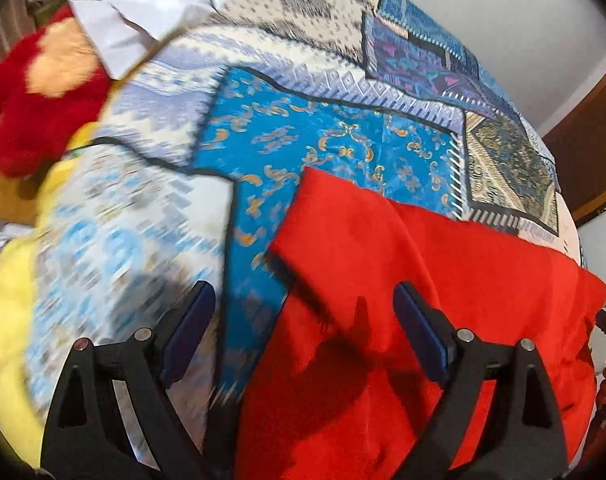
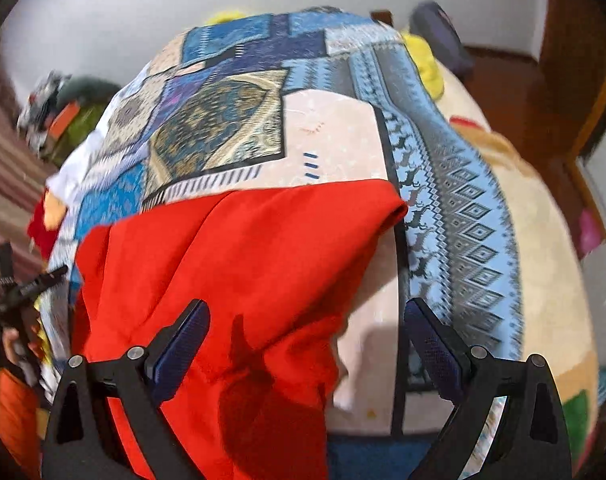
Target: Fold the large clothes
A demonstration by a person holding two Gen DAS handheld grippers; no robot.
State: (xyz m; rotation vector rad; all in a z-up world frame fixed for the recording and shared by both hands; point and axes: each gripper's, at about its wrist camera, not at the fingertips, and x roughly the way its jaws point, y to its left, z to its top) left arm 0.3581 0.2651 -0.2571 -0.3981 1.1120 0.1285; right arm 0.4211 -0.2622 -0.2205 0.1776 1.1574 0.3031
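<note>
While both grippers hover with jaws spread wide and gripping nothing, the red cloth [image 1: 443, 280] lies on the bed, spread over a patchwork sheet [image 1: 303, 120] of blue, cream and purple panels. In the left wrist view, the left gripper [image 1: 303, 328] sits above the cloth's left edge: its right finger is over red fabric, its left finger over the sheet. A folded corner of the cloth points up and to the left, just ahead of the jaws. Beyond the sheet's far left edge are a red and orange plush toy [image 1: 35, 92] and a white garment [image 1: 143, 28]; yellow fabric [image 1: 11, 300] shows along the left side. At the right border part of the other gripper is just visible.

From the right wrist view, the right gripper [image 2: 307, 344] hangs over the cloth's [image 2: 223, 260] right edge, its left finger over red and its right finger over the sheet [image 2: 455, 220]. A cream blanket [image 2: 551, 260] lies to the right of the sheet. The left gripper [image 2: 19, 292] shows at the left border, held in a hand. Both views are somewhat blurred.
</note>
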